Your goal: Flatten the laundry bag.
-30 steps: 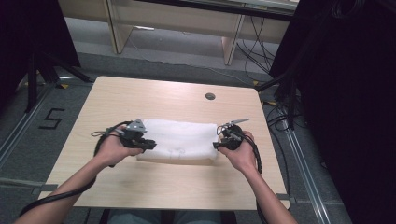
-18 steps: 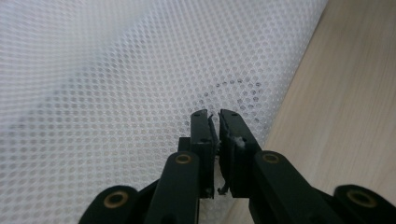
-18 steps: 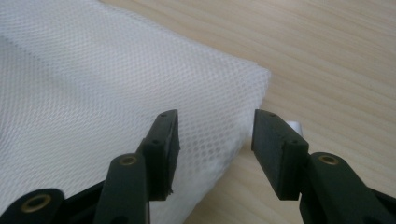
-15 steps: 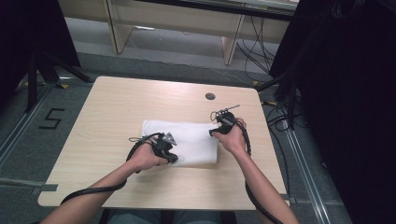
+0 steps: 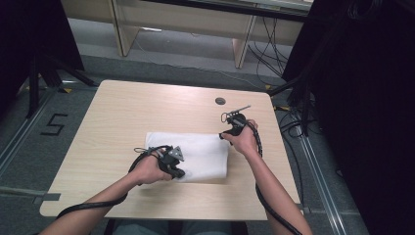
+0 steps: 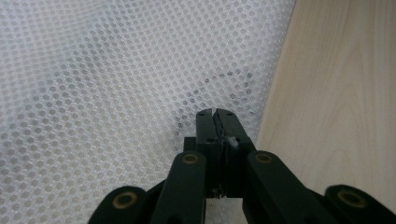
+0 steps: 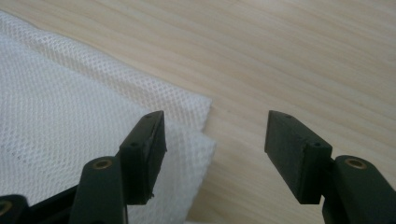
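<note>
Whether mesh cloth is pinched between the closed left tongs cannot be told; picture edges cut that cloth off.

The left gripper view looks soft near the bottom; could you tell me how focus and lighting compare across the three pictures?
Left gripper view: mesh cloth sharp, the jaws' base blurred and dark. Right gripper view: cloth corner and wood grain crisp, the jaws slightly soft. High view: table evenly lit without glare, surroundings nearly black.

The bench lies bare on its far half and along its left side, open for passing. The folded white mesh cloth covers the near middle. A small dark hole sits near the far right edge.
</note>
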`<state>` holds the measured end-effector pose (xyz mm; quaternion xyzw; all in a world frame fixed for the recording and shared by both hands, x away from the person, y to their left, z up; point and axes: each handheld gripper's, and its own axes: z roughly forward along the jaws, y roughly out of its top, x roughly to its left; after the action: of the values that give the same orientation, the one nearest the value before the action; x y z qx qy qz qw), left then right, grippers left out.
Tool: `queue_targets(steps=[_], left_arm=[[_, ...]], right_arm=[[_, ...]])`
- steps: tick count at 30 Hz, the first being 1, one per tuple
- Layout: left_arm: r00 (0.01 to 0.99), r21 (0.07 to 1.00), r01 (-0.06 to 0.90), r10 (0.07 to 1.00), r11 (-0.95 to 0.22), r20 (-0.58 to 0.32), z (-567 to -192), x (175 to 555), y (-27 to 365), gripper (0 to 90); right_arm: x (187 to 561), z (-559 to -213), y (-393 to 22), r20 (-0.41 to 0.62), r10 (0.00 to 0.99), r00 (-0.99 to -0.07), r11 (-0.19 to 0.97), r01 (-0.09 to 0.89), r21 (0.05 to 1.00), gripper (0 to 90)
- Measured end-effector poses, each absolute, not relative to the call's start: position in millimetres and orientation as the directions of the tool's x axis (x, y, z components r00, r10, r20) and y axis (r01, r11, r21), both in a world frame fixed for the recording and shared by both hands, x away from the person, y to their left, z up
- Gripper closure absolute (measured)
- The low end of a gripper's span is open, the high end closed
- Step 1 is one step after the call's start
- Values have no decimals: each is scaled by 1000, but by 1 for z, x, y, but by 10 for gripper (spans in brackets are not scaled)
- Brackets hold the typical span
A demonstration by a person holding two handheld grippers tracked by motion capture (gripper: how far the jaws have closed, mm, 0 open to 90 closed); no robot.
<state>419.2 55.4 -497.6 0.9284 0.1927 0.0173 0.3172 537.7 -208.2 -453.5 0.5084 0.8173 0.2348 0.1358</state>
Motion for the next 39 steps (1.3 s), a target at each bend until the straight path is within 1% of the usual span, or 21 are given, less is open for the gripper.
queue_targets(steps=[4, 5, 6, 7, 8, 10, 11, 12, 16, 21, 22, 23, 24, 26, 27, 30, 32, 34, 37, 38, 39], left_arm=[[936, 591, 321, 345, -740, -77, -497, 415, 55, 876], [937, 587, 315, 341, -746, -69, -497, 415, 55, 876], [939, 589, 313, 338, -745, -71, -497, 413, 54, 876], [938, 579, 313, 339, -753, -66, -496, 412, 54, 876], [938, 579, 313, 339, -753, -66, -496, 412, 54, 876], [934, 583, 329, 349, -743, -81, -497, 411, 53, 877], [934, 583, 329, 349, -743, -81, -497, 411, 53, 878], [932, 580, 333, 353, -744, -81, -496, 411, 54, 879], [935, 579, 323, 347, -749, -73, -496, 412, 53, 882], [930, 577, 339, 357, -743, -87, -496, 412, 52, 886], [930, 577, 339, 357, -743, -87, -496, 412, 52, 887], [929, 576, 340, 359, -743, -86, -496, 412, 52, 889], [928, 570, 344, 363, -747, -85, -495, 412, 52, 889], [929, 567, 341, 363, -750, -79, -495, 412, 52, 890], [927, 573, 343, 368, -745, -76, -495, 412, 52, 891], [921, 569, 360, 379, -740, -90, -495, 412, 52, 891], [919, 566, 367, 383, -738, -96, -495, 411, 51, 891], [919, 563, 366, 381, -741, -96, -495, 412, 51, 891], [923, 563, 358, 374, -745, -92, -495, 412, 51, 891], [923, 563, 357, 373, -745, -92, -495, 412, 51, 891], [923, 564, 357, 373, -744, -92, -495, 412, 51, 891]], right_arm=[[539, -458, -201, 17, 883, -468, 398, 769, 500, 406], [539, -461, -197, 30, 866, -500, 420, 758, 498, 412], [539, -461, -197, 30, 866, -500, 420, 758, 498, 417], [539, -465, -192, 61, 856, -513, 426, 768, 478, 440], [538, -466, -191, 67, 844, -532, 440, 759, 479, 459], [536, -470, -187, 43, 828, -559, 482, 749, 455, 498], [536, -470, -187, 43, 828, -559, 482, 749, 455, 498], [535, -472, -186, 29, 816, -578, 508, 739, 443, 589], [530, -471, -185, 19, 791, -612, 552, 726, 410, 757], [522, -460, -182, -12, 727, -686, 635, 666, 393, 853], [522, -460, -182, -12, 727, -686, 635, 666, 393, 853], [518, -452, -180, -5, 712, -702, 645, 651, 399, 876], [513, -447, -178, 15, 721, -693, 637, 672, 378, 894], [510, -443, -176, 15, 719, -695, 640, 670, 377, 900], [505, -435, -174, 0, 674, -738, 678, 619, 396, 900], [497, -427, -172, 0, 648, -762, 698, 594, 399, 900], [494, -425, -171, 5, 645, -764, 698, 592, 403, 900], [489, -419, -170, -7, 623, -782, 712, 564, 419, 900], [490, -417, -170, -33, 637, -770, 707, 567, 421, 900], [493, -417, -170, -41, 647, -761, 699, 571, 431, 847], [497, -418, -170, -41, 662, -749, 682, 578, 449, 753]])
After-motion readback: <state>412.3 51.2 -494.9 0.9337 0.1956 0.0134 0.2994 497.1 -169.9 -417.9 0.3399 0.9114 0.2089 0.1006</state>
